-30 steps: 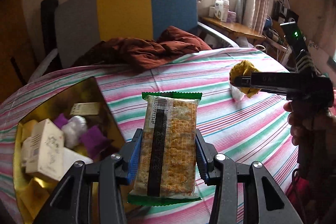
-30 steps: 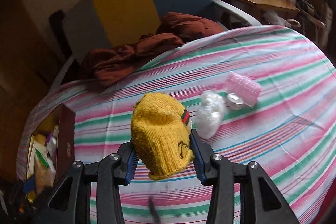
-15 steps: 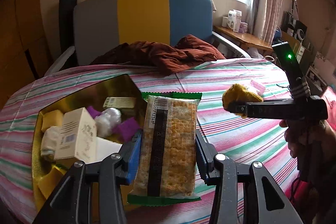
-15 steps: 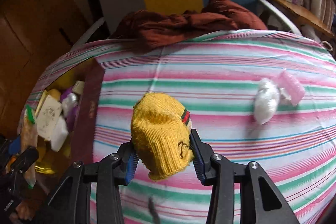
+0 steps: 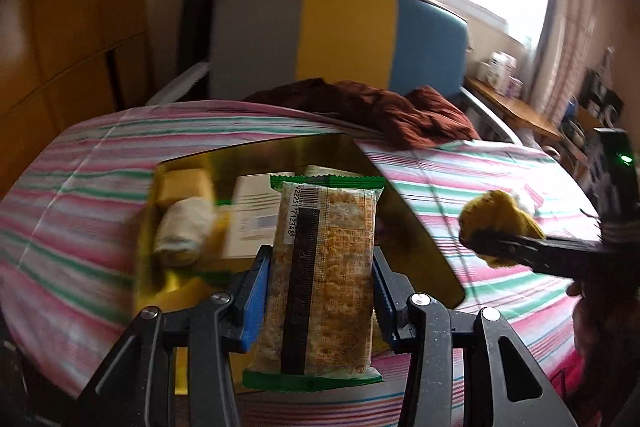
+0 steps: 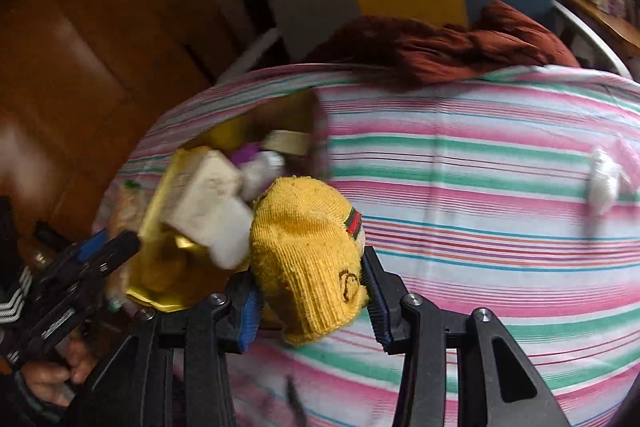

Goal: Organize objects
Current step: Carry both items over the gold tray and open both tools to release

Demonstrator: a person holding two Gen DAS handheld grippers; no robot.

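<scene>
My left gripper [image 5: 320, 297] is shut on a cracker packet [image 5: 320, 279] with green ends, held upright above the near edge of a gold box [image 5: 404, 211]. The box [image 6: 158, 211] lies open on the striped tablecloth [image 6: 480, 187] and holds several small items, among them a white carton [image 6: 204, 195] and a pale roll [image 5: 182, 227]. My right gripper [image 6: 310, 307] is shut on a yellow knitted piece [image 6: 308, 255] with a red-green band, just right of the box. In the left wrist view that gripper [image 5: 496, 251] shows at the right, still gripping the yellow piece [image 5: 500, 215].
A dark red cloth [image 5: 372, 107] lies heaped at the table's far edge before a grey, yellow and blue chair [image 5: 340, 35]. A white crumpled wrapper [image 6: 604, 179] sits on the cloth at the right. Wooden doors [image 6: 80, 47] stand at the left; a hand [image 6: 52, 375] grips the left tool.
Both grippers have swung left across the table toward the gold box, each keeping its hold. The box now fills the middle of the left wrist view and sits beside the yellow piece.
</scene>
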